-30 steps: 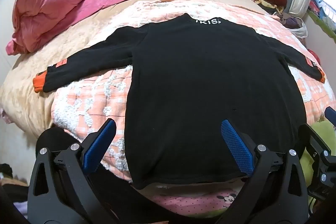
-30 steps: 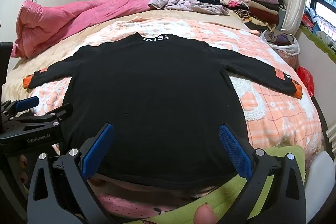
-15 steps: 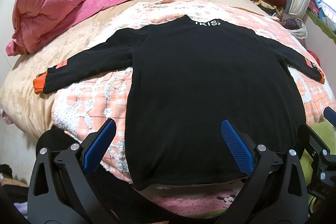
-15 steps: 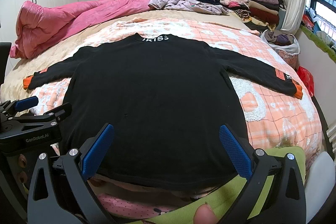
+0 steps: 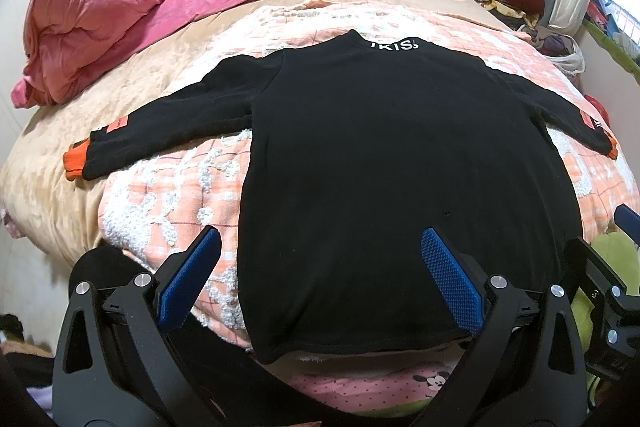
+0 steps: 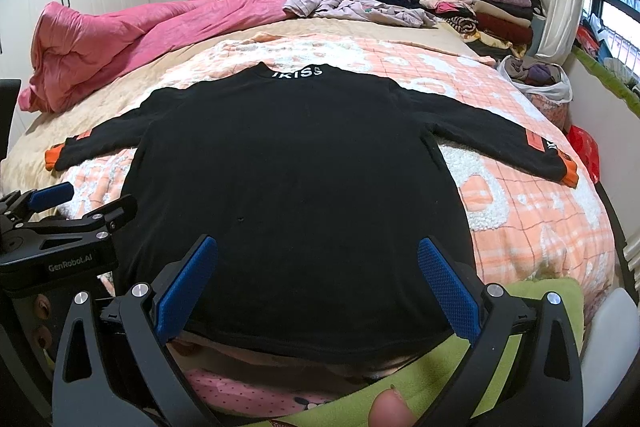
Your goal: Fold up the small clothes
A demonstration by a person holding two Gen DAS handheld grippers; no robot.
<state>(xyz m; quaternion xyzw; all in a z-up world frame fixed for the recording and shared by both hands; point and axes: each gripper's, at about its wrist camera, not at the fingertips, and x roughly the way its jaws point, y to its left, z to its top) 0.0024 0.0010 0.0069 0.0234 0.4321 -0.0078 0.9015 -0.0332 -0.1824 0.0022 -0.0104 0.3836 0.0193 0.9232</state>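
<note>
A black long-sleeved top (image 5: 384, 155) (image 6: 296, 163) lies flat on the bed, sleeves spread to both sides, orange cuffs (image 5: 74, 159) (image 6: 570, 173) at the ends and white letters at the collar. My left gripper (image 5: 320, 255) hangs open above the hem on the top's left half, nothing between its blue pads (image 5: 450, 283). My right gripper (image 6: 316, 259) is open too, over the hem on the right half, empty. The left gripper's body (image 6: 60, 251) shows at the left edge of the right wrist view.
An orange-and-white checked blanket (image 5: 172, 203) (image 6: 532, 211) covers the bed. A crumpled pink duvet (image 5: 120, 23) lies at the far left. Loose clothes and a folded stack (image 6: 480, 7) sit near the headboard. A bag of clothes (image 6: 536, 75) stands at the right. A fingertip (image 6: 388, 407) shows bottom centre.
Both grippers have drifted very slightly; the top sits a touch lower in the views. Both stay open and the top has not moved.
</note>
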